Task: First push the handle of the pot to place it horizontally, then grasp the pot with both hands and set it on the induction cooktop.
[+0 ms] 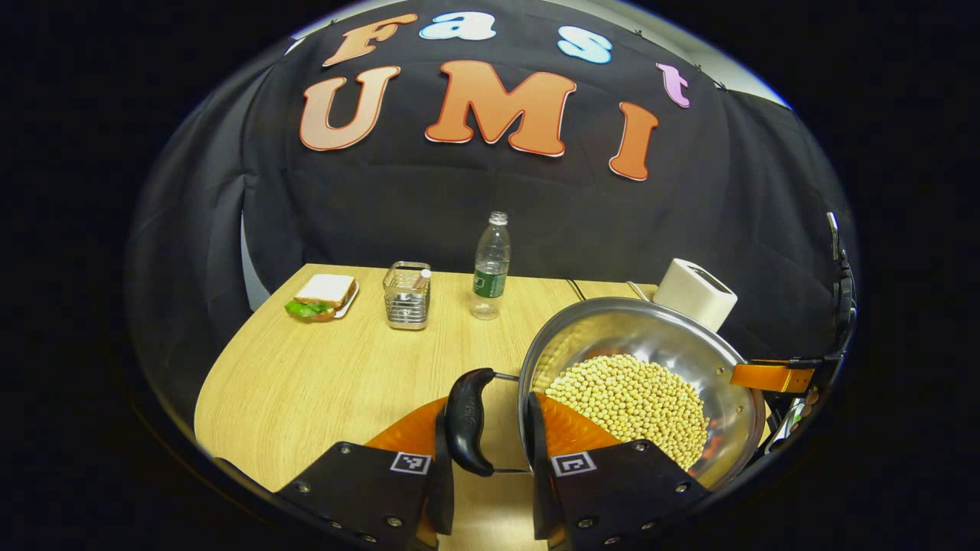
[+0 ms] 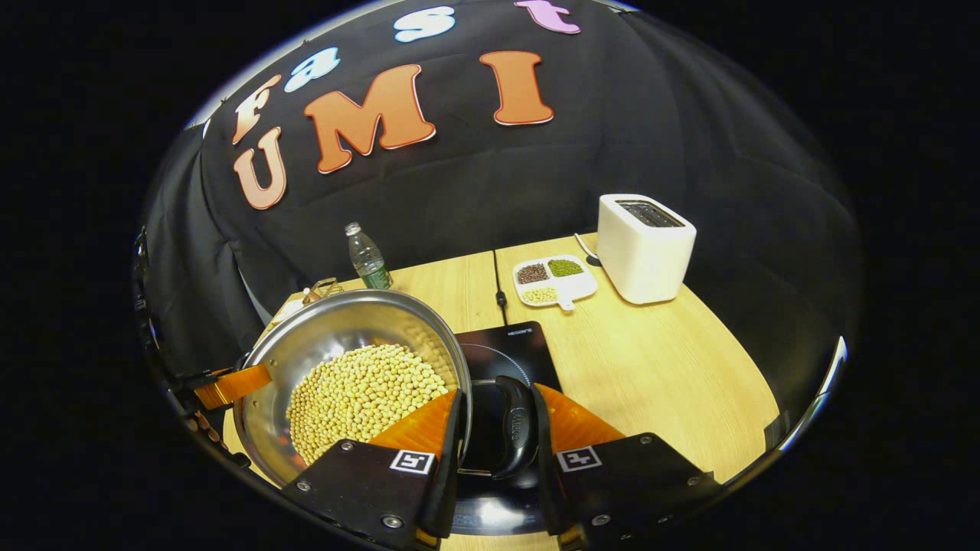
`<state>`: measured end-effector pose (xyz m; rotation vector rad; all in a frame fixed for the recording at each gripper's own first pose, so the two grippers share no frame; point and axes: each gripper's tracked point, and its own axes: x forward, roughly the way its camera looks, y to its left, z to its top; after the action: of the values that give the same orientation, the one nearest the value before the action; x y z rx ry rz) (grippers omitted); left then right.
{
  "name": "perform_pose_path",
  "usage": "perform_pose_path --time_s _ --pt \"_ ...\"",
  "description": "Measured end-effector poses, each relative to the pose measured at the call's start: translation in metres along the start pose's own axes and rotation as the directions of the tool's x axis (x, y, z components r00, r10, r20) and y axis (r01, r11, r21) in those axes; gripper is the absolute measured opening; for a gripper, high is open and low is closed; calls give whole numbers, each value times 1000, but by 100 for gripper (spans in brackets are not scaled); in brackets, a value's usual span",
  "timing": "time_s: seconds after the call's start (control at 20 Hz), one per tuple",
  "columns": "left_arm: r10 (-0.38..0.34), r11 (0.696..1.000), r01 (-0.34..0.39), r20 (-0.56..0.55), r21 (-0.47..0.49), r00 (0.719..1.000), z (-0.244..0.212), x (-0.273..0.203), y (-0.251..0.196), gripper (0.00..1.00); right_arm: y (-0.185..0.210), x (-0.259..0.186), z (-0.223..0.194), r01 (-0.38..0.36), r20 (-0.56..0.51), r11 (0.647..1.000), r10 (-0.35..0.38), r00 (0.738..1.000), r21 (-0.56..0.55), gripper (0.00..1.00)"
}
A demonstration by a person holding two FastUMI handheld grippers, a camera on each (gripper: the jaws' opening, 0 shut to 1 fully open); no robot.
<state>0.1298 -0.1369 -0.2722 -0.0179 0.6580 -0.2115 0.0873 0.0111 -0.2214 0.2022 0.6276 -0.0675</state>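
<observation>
A steel pot (image 1: 651, 329) full of soybeans (image 1: 635, 405) hangs between both grippers. My left gripper (image 1: 490, 413) is shut on the pot's black side handle (image 1: 468, 421), one finger outside the handle and the other inside the rim. My right gripper (image 2: 498, 398) clamps the opposite black handle (image 2: 514, 425) the same way. In the right gripper view, the pot (image 2: 337, 329) sits just left of and above the black induction cooktop (image 2: 509, 348), which lies under that handle. The right gripper's finger (image 1: 773, 376) shows at the pot's far side.
On the wooden table stand a sandwich plate (image 1: 325, 295), a wire rack (image 1: 407, 295) and a water bottle (image 1: 490, 268). A white toaster (image 2: 645, 245), a divided dish of grains (image 2: 553, 279) and the cooktop's cord (image 2: 498, 283) lie behind the cooktop.
</observation>
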Motion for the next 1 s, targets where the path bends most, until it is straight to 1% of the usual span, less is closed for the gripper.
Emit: perform_pose_path --time_s 0.25,0.55,1.0 --pt "-20 1000 20 -24 19 1000 -6 15 -31 42 -31 1 -3 22 -11 999 -22 1000 29 44" --pt "-55 998 57 -63 18 997 -22 39 -61 41 -66 4 -5 62 -28 997 -62 998 34 44" --pt "-84 996 86 -115 19 990 -45 65 -97 43 -102 20 -18 99 -77 994 -94 993 55 44"
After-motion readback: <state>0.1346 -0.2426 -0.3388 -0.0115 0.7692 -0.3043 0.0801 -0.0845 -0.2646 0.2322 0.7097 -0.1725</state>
